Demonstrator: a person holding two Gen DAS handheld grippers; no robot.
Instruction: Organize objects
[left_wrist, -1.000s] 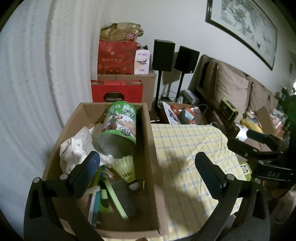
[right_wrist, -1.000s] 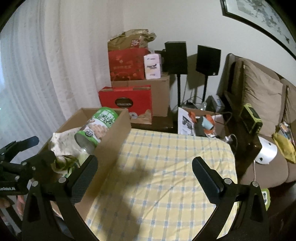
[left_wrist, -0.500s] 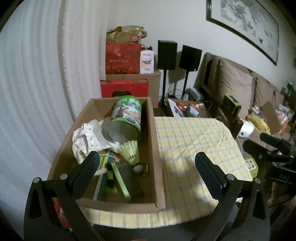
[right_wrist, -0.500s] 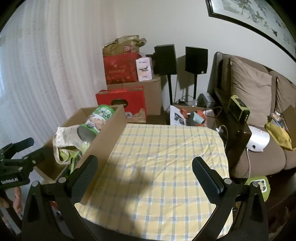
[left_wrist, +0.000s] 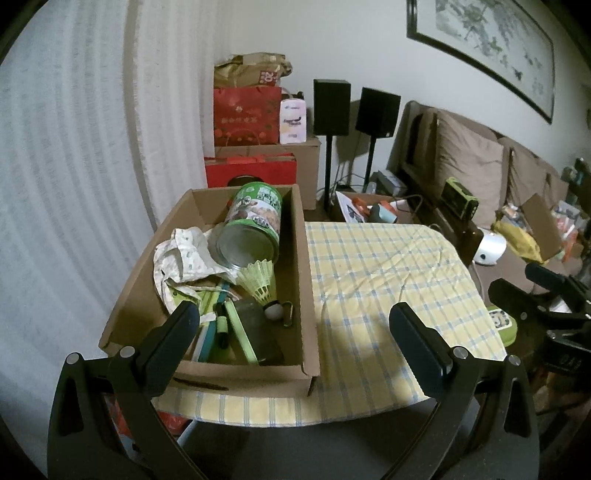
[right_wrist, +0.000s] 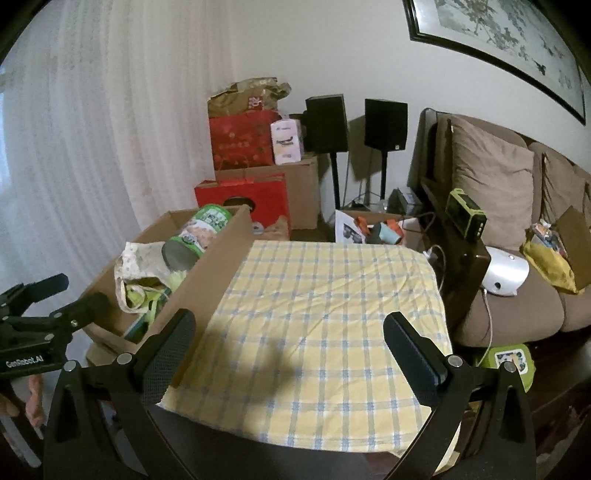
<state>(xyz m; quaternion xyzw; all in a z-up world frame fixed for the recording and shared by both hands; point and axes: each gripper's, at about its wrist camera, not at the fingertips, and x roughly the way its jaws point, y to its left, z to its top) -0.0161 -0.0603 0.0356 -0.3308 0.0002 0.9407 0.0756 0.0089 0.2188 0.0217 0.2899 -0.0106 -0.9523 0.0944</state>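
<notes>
A right hand-held gripper (right_wrist: 288, 336) hangs with its jaws spread wide and empty above a counter (right_wrist: 325, 295) draped in a yellow-and-blue checked cloth. On the counter's left side a cardboard box (right_wrist: 218, 266) holds a green can (right_wrist: 199, 232) lying on its side against a crumpled printed cloth (right_wrist: 140, 266) (other contents are partly hidden by the box wall). The left hand-held gripper (right_wrist: 70, 291), also spread, sits beside the box at the frame's left edge.

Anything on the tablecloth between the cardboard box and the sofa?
Nothing: the checked tablecloth is bare from box to sofa, clearest in the right wrist view.
</notes>
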